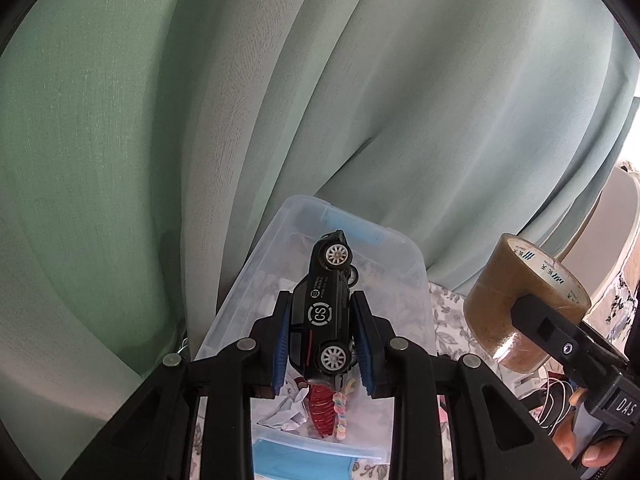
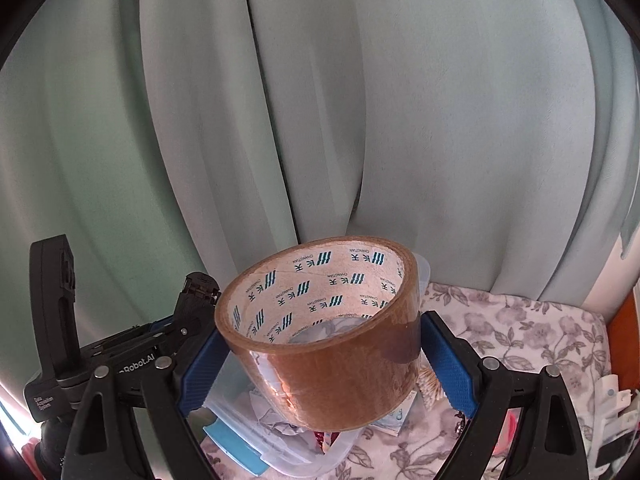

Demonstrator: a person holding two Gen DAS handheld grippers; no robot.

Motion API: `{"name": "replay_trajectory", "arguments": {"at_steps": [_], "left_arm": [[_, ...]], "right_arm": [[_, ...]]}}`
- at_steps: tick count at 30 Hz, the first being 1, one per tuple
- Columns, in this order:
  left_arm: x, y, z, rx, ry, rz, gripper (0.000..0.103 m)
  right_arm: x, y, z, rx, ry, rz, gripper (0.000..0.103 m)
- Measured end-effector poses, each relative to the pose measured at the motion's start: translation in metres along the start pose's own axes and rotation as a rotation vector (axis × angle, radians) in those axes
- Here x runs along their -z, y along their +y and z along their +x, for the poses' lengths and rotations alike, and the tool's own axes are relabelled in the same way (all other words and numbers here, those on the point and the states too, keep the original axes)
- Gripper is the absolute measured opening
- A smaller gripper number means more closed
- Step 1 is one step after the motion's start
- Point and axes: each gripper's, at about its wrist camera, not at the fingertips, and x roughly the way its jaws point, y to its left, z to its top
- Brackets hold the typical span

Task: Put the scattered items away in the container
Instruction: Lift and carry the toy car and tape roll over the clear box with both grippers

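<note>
**Stock record: clear box part-filled, two items in transit**

**Progress.** Tidying is under way, by judgement around the middle or later. Several things already lie in the box, two more are held above or beside it, and a few loose bits are visible on the flowered cloth (image 2: 520,332). Neither held item has been released yet.

**Item 1: toy car (image 1: 326,308).** Black, white wheels, a round "CS" mark on its side. Nose up, tilted, clamped between the blue pads of the left gripper (image 1: 322,340), whose jaws stand narrow and press on both flanks. It hangs directly over the box opening.

**Item 2: roll of tape (image 2: 320,332).** Brown packing tape, printed white core, lying on its side. The right gripper (image 2: 320,364) has it by the outer wall, jaws spread wide, pads touching on both sides. It sits above the near right corner of the box, partly over the cloth.

**Container: clear plastic box (image 1: 412,276).** Lidless, blue clips at the ends, standing on the cloth against the green curtain (image 1: 120,160). Contents seen: crumpled white paper (image 1: 286,408), a red ribbed piece (image 1: 322,408), a pastel beaded strand (image 1: 342,412). Anything deeper is hidden by the grippers.

**Outstanding.** Small items to the right of the box on the cloth, too blurred to name.
</note>
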Motion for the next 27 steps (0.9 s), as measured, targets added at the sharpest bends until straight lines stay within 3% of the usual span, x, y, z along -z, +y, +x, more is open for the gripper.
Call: {"name": "replay_trajectory", "arguments": {"at_steps": [8, 13, 17, 27], "left_arm": [[0.009, 0.005, 0.021, -0.023, 0.054, -0.016, 0.030], [0.016, 0.021, 0.029, -0.043, 0.093, -0.031, 0.030], [0.019, 0.036, 0.025, -0.053, 0.120, -0.041, 0.030], [0.025, 0.043, 0.035, -0.077, 0.157, -0.065, 0.030]], "right_arm": [[0.008, 0.016, 0.041, -0.009, 0.087, -0.013, 0.094], [0.011, 0.005, 0.062, -0.020, 0.134, -0.016, 0.094], [0.035, 0.008, 0.056, -0.021, 0.177, 0.001, 0.094], [0.043, 0.013, 0.072, -0.015, 0.218, -0.003, 0.094]]}}
